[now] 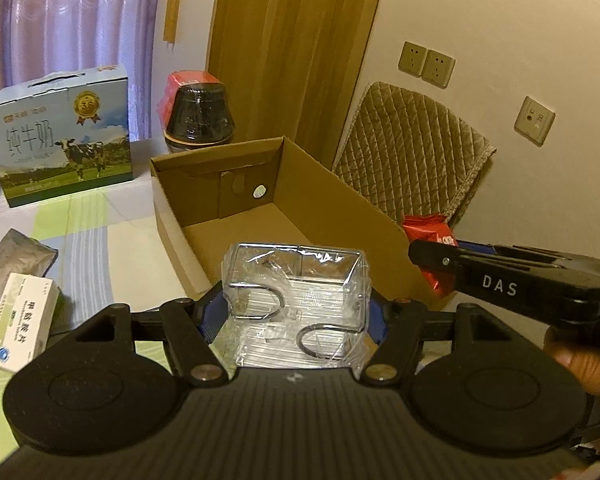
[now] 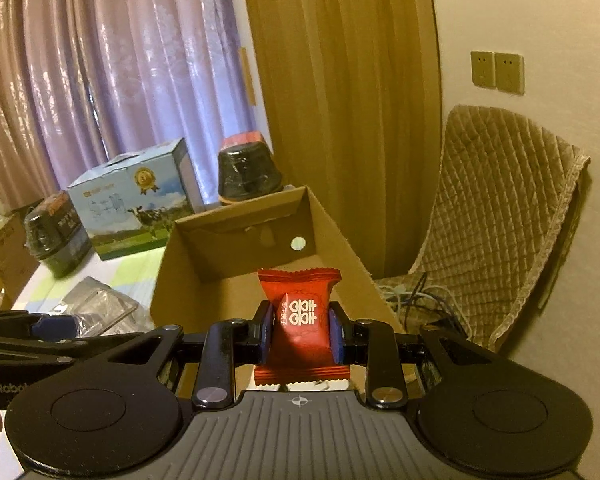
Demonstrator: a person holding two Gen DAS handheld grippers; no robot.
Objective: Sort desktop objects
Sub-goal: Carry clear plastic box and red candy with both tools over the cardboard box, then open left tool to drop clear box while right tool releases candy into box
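My left gripper [image 1: 296,312] is shut on a clear plastic-wrapped box [image 1: 298,300] with metal rings inside, held just before the near end of an open cardboard box [image 1: 340,184]. My right gripper [image 2: 302,330] is shut on a red candy packet [image 2: 302,324] with white characters, held above the near end of the same cardboard box [image 2: 336,232]. In the left wrist view the right gripper [image 1: 432,256] comes in from the right with the red packet [image 1: 428,232] at the box's right wall. The box interior looks bare.
A blue milk carton [image 1: 64,132] and a black wrapped jar [image 1: 200,116] stand behind the box. A white medicine box [image 1: 20,328] and silver foil pouch [image 1: 16,256] lie left on the striped cloth. A quilted chair [image 2: 496,216] stands right; a second dark jar [image 2: 56,232] far left.
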